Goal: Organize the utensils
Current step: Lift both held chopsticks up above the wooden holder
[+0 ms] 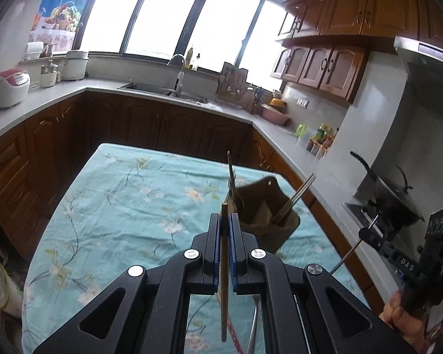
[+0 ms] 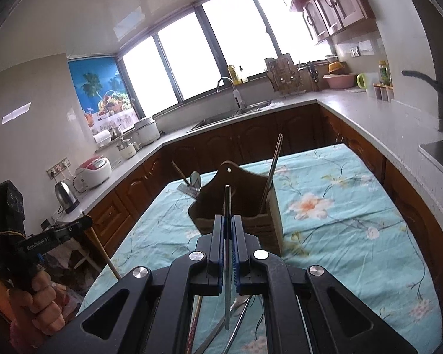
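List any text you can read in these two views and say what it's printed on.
"DAS" on the right gripper, seen from the left wrist view; the letters read tilted.
"GenRobot.AI" on the left gripper, seen from the right wrist view; small, so the reading is uncertain.
Red print on the chopstick lying under the left gripper: too blurred to read.
Bottle labels on the counter: too small.

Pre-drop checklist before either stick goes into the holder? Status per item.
1. Left tongs shut on the wooden chopstick: ok.
2. Right tongs shut on the thin metal chopstick: ok.
3. Brown wooden utensil holder upright on the floral teal tablecloth: ok.
4. Free slot in the holder: ok, metal chopsticks fill only one side.
5. Stick tips over the opening: not ok, both short of it.
6. Utensils left under the tongs: ok, some visible.
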`<state>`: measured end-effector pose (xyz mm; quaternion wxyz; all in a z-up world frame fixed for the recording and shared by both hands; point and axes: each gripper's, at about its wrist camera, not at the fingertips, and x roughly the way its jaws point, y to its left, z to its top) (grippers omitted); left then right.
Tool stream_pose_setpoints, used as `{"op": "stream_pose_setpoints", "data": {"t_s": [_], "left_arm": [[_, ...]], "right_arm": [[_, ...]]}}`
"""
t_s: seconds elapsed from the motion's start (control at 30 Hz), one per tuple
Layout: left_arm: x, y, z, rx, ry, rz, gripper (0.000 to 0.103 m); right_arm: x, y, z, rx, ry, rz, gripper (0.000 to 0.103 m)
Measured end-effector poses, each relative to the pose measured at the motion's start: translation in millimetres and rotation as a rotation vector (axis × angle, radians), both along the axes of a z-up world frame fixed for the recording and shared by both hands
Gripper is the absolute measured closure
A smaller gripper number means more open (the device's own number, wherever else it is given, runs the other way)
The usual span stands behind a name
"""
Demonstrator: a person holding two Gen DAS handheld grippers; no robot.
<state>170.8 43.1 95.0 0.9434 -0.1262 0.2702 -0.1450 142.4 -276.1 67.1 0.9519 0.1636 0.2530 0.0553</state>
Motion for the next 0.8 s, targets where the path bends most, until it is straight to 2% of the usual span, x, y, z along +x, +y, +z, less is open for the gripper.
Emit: {"op": "stream_pose_setpoints", "data": {"t_s": [0.47, 0.8], "left_arm": [[29, -1, -2, -0.051, -0.033, 0.001, 0.099], [59, -6, 9, -0.104, -0.126, 0.004, 0.099]], "right_arm": [[19, -13, 10, 0.008, -0.040, -0.013, 0.099], [42, -24, 29, -0.012, -0.080, -0.023, 0.099]]}}
